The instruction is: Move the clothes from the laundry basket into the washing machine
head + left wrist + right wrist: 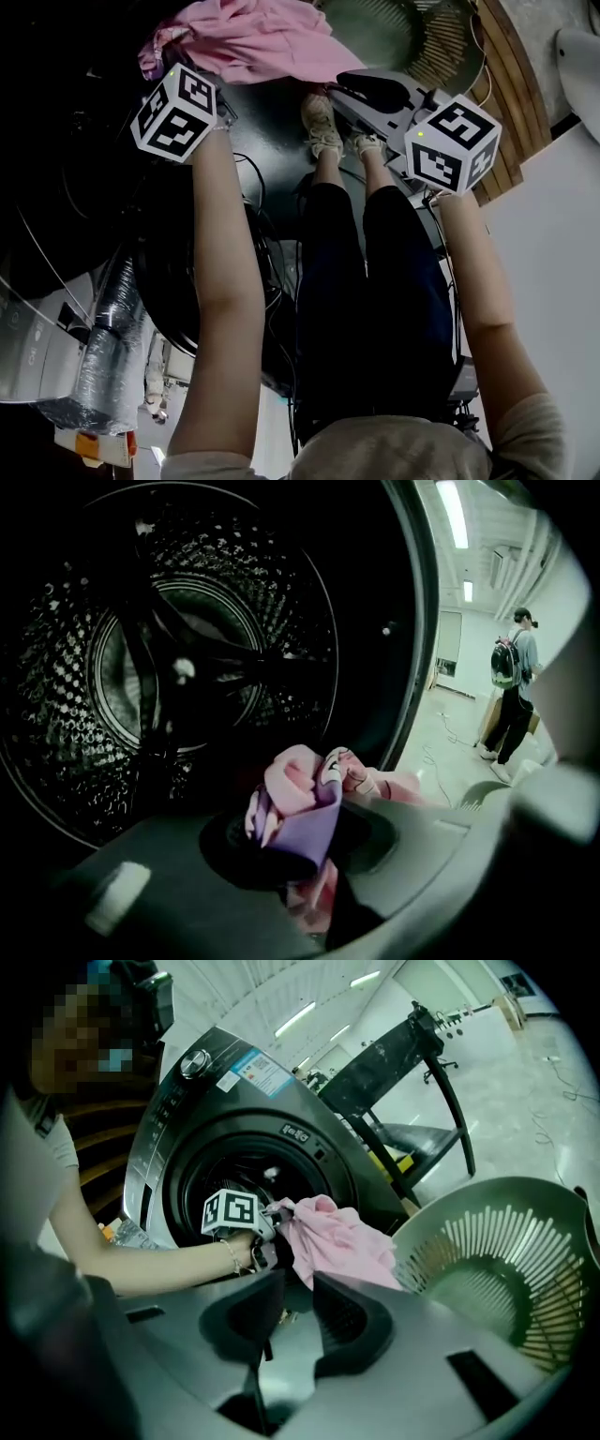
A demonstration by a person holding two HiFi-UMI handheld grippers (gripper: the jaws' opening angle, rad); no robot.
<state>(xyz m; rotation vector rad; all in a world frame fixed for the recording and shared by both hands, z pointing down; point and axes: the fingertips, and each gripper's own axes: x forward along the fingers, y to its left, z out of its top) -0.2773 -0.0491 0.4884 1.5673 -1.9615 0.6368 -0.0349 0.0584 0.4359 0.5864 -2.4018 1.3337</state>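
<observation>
Step in hand, by judgement: loading. Clamped tight between left gripper (305, 834) pads: bunched pink garment (292, 794), loose cloth trailing below and behind the fingers. Straight ahead of those fingertips: open washing machine drum (187, 667). Right gripper (295, 1321) jaws narrowly apart, nothing between; laundry basket (506, 1269) ahead and right of them. Next: reach deeper past the door rim, then release, minding trailing cloth at the opening.

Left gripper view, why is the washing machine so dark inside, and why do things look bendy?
Left gripper view: the drum sits in shadow, while the ceiling lights only brighten the room at right; the pink garment is dim too. Right gripper view: the wide lens curves the laundry basket and washing machine.
</observation>
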